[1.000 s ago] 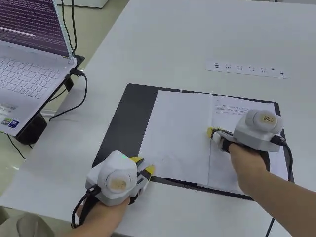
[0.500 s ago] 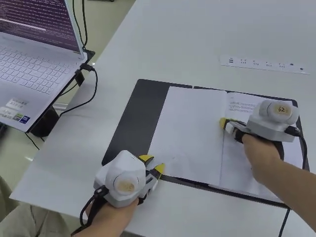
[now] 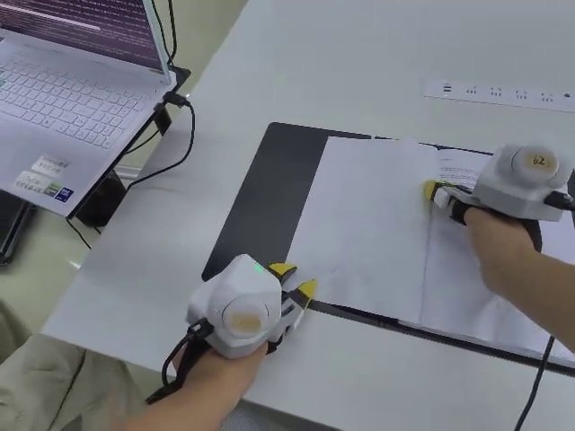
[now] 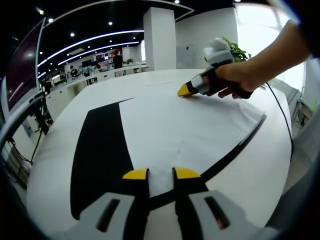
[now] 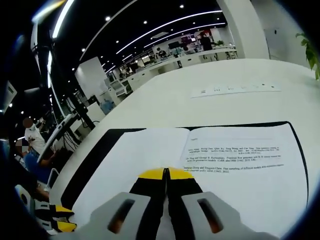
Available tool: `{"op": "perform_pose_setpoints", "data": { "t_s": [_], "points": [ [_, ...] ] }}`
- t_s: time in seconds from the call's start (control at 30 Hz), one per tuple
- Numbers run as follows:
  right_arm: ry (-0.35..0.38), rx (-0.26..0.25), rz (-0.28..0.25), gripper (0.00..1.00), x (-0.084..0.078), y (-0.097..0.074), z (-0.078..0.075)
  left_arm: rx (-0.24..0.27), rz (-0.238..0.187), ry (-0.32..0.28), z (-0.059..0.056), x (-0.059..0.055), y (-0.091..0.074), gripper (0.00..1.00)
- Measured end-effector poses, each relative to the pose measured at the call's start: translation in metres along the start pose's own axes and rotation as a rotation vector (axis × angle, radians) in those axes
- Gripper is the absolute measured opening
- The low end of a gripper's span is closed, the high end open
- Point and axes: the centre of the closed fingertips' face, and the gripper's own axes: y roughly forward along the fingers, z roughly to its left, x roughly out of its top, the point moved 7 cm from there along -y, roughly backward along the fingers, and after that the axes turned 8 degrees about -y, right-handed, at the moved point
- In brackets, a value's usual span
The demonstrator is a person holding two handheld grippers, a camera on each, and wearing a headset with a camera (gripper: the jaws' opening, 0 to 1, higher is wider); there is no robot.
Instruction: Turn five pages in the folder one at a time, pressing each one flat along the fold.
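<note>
We look down on a white bench (image 3: 341, 63) where a black folder (image 3: 269, 197) lies open near the near edge, toward the right side. A blank white page (image 3: 377, 224) lies turned across its left half, leaving a strip of black cover bare along the left. A printed page (image 3: 463, 296) lies on the right half.

The left hand-held gripper (image 3: 294, 278) sits low at the folder's near edge, by the blank page's near left corner. In the left gripper view its yellow-tipped jaws (image 4: 161, 174) stand a narrow gap apart over the page's edge and the black rim; we cannot tell whether they touch the paper.

The right hand-held gripper (image 3: 434, 190) points toward the bench's left edge along the fold, near the folder's far edge. In the right gripper view its jaws (image 5: 165, 173) are closed tip to tip with nothing between them, at the seam where the blank page (image 5: 145, 150) meets the printed one (image 5: 240, 165).

An open laptop (image 3: 63, 81) sits just off the bench's left edge, a black cable (image 3: 171, 153) trailing from it, and a white power strip (image 3: 499, 92) lies farther back on the bench.
</note>
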Motion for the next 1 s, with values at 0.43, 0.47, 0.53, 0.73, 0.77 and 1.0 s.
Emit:
{"op": "perform_pose_setpoints", "data": {
  "t_s": [0.43,0.47,0.53,0.73,0.77,1.0],
  "points": [
    [-0.045,-0.018,-0.01,0.0,0.018,0.029,-0.023,-0.002,-0.005,-0.006,0.001,0.001,-0.001,0.17],
    [-0.047,-0.019,-0.015,0.0,0.021,0.033,-0.027,-0.002,-0.005,-0.008,0.001,0.001,-0.001,0.17],
    [-0.049,-0.025,-0.019,0.0,0.023,0.039,-0.033,-0.002,-0.006,-0.007,0.001,0.001,-0.001,0.17],
    [-0.083,-0.03,-0.034,0.0,0.025,0.047,-0.037,-0.004,-0.005,-0.009,0.001,0.001,0.0,0.17],
    [-0.084,-0.033,-0.037,0.0,0.027,0.051,-0.041,-0.005,-0.006,-0.009,0.001,0.001,0.0,0.17],
    [-0.117,-0.047,-0.054,0.0,0.028,0.062,-0.043,-0.003,-0.005,-0.01,0.0,0.001,0.001,0.17]
  ]
}}
